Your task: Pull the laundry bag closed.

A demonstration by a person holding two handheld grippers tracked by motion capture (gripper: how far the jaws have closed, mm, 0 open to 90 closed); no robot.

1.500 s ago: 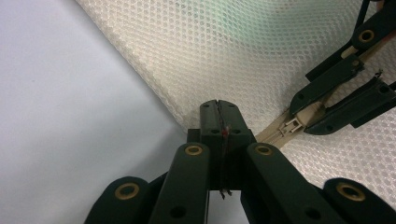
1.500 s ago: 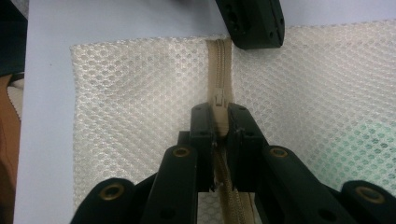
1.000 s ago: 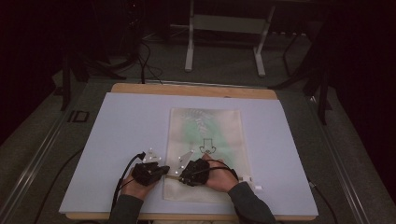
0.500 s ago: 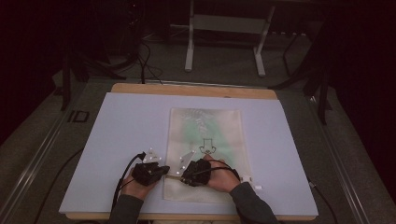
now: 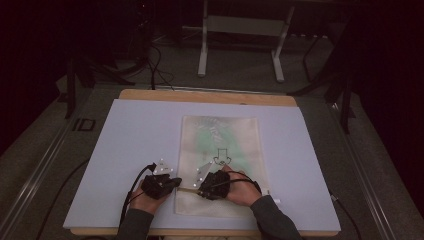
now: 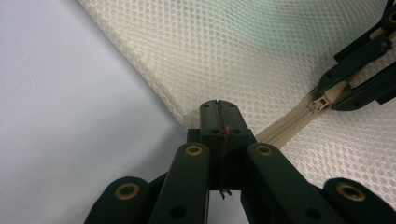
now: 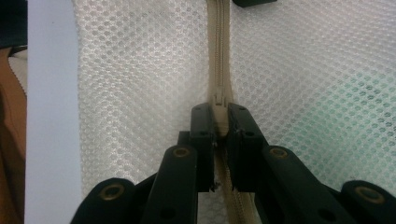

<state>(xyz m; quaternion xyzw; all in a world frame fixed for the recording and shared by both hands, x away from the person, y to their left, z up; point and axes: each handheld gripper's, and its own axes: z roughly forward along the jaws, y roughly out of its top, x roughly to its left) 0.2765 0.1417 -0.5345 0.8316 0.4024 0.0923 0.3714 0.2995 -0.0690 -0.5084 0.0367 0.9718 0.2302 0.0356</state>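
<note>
Between the right gripper's [image 7: 219, 122] fingers [image 7: 201, 125] sits the zipper slider [image 7: 219, 101] of the mesh bag [image 5: 220, 165], pinched from both sides; the zipper tape [image 7: 219, 46] runs straight ahead of those fingers across the weave. At the bag's left corner, the left gripper [image 6: 219, 108] has its fingers [image 6: 209, 122] pressed together with a thin edge of mesh or tape end caught in the seam between them, hard to tell exactly how much fabric is in there. From the left gripper view the right gripper [image 6: 341, 91] shows up off to the upper right, on the slider [image 6: 323, 100], so the two grips are near each other along the same zipper line. The bag lies flat on the white counter [image 5: 120, 145], something green showing through the mesh beyond the fingers. My read: this is the zip stroke setup, one hand anchoring the end, the other on the slider. Can't tell from the teeth whether the run ahead is open or closed. Next move needs the left grip kept firm as the anchor while the right drags the slider along the tape, pulling in line with the teeth and low to the counter. Risk is mesh bunching or the slider slipping out of the pinch if the pull goes off-axis.
</note>
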